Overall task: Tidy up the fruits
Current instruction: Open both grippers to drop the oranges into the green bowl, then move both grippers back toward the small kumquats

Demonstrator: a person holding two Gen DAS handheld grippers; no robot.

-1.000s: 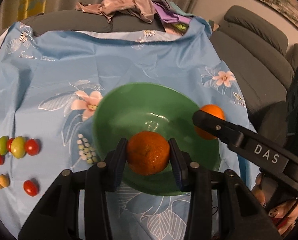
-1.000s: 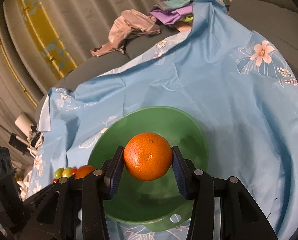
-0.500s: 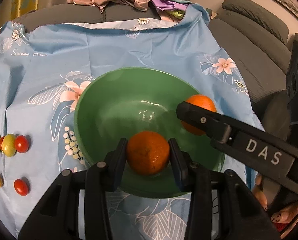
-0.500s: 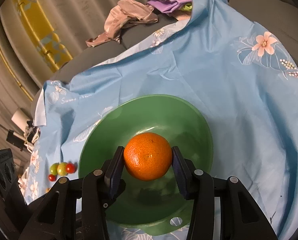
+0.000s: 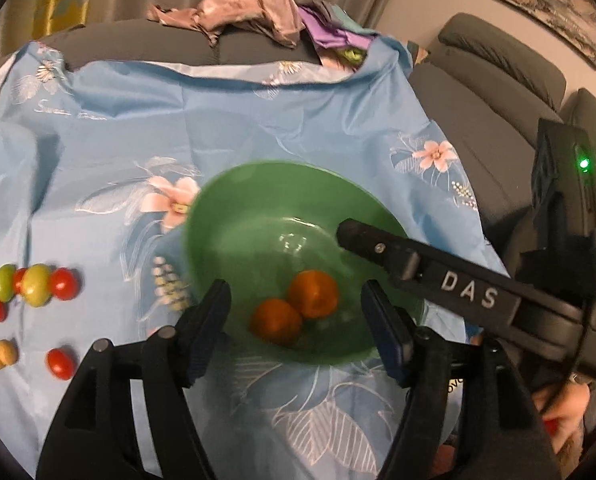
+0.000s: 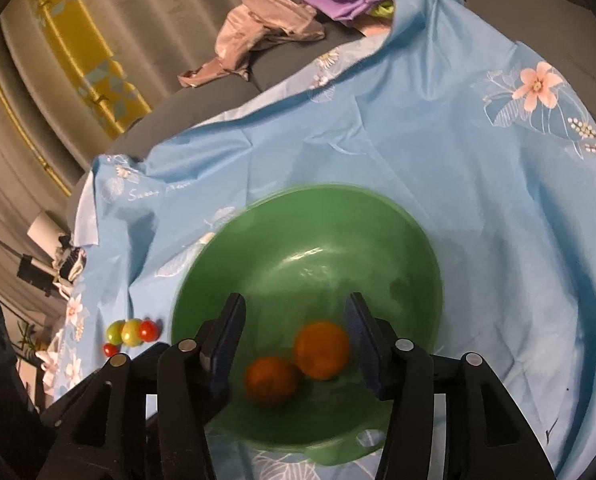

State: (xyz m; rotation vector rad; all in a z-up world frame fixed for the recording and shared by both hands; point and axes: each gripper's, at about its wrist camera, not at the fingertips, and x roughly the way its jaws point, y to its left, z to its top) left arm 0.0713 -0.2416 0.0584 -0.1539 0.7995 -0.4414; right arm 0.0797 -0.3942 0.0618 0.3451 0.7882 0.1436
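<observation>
At the far left of the blue flowered cloth (image 5: 258, 120), a loose group of small red, green and yellow tomatoes (image 5: 34, 284) is lying well apart from the green bowl (image 5: 258, 184). The left gripper (image 5: 296, 328) is hovering over the near rim of the bowl with its jaws spread wide and holding nothing, and two round orange tangerines (image 5: 294, 310) (both blurred) are lying inside the bowl, touching each other. To the right, the right gripper (image 6: 296, 344) is also standing wide open and empty above the same bowl.
</observation>
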